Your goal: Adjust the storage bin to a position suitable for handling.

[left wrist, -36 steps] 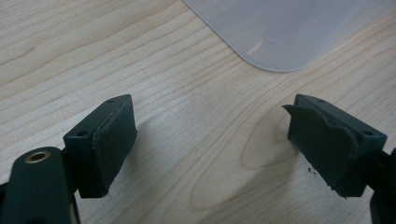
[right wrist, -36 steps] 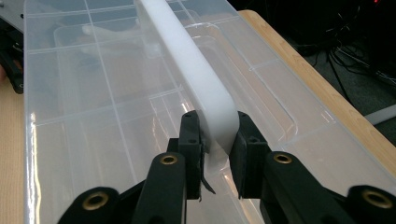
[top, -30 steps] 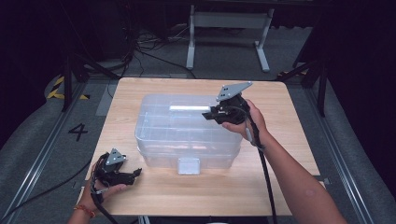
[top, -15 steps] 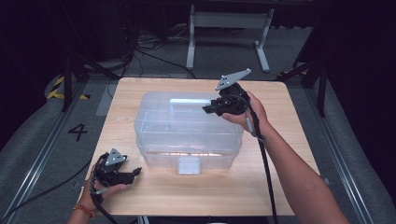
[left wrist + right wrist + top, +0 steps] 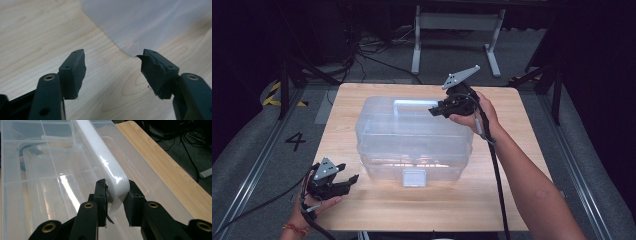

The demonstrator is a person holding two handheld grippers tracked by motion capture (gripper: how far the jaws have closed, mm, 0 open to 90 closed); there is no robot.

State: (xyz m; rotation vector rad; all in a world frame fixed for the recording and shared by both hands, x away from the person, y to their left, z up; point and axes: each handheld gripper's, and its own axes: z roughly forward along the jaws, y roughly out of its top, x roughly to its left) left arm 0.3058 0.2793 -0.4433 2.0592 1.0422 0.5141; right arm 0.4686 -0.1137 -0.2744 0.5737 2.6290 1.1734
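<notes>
**Student:** Looking at the high view, why does the right gripper [image 5: 438,111] sit at the box's far right corner?

**Tutor:** It reaches the white carrying handle [image 5: 105,167] of the clear plastic storage box [image 5: 412,137], which stands mid-table, its front latch [image 5: 414,176] facing the near edge; in the right gripper view the jaws are closed on the handle's end, pads pressing both faces; a grip at the handle, I judge, serves to raise the handle or lift the box.

**Student:** And the left gripper [image 5: 346,179]?

**Tutor:** It hovers by the table's [image 5: 532,165] near left corner, just beside the box's front left corner and not touching it; its jaws have just been closing and stand half open with nothing between them; the left gripper view shows bare wood between the pads [image 5: 77,72] and the box's rounded corner beyond; likely it waits to steady or unlatch the box.

**Student:** Any writing?

**Tutor:** No brand or label can be read on the box; a painted figure "4" [image 5: 295,141] marks the floor off the table's left edge; yellow-and-black hazard tape [image 5: 274,95] lies farther back.
</notes>
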